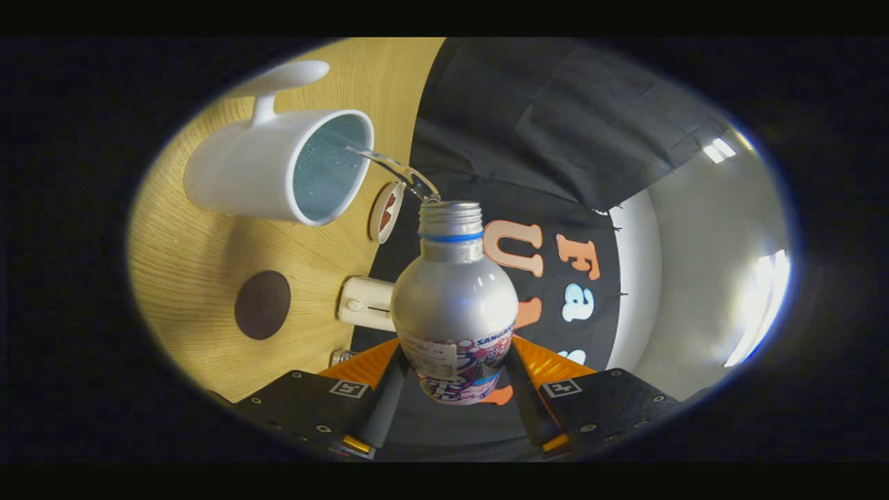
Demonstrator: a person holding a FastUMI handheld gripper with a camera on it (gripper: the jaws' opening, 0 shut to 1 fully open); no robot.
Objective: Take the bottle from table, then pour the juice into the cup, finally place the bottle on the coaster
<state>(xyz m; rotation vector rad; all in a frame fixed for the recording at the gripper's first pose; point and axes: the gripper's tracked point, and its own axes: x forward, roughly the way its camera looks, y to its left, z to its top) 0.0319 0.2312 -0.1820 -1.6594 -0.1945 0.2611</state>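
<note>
Silver metal bottle (pixel 455 305) clamped between both fingers of the gripper (pixel 455 399), jaws closed on its labelled lower body, one finger pressing each side. Bottle is tipped over hard, open threaded neck with a blue ring pointing away from the fingers toward the cup (pixel 278 170). Cap is off.

Clear stream of liquid (pixel 396 170) arcs from the bottle mouth across to the cup rim and lands inside; liquid visible in the cup, speckled surface. Cup is white, handle on the side away from the bottle, standing on the wooden table (pixel 187 257) just beyond the bottle mouth.

Dark round coaster (pixel 262 304) lies flat on the table, apart from the cup, closer to the fingers, nothing on it. Small round disc with a red mark (pixel 386 212) sits near the table edge, between cup and bottle neck. Cream-coloured boxy device (pixel 364 303) at the table edge, partly hidden behind the bottle body. Small silvery object (pixel 340 357) at the table edge just beside one finger; cannot tell what it is.
</note>
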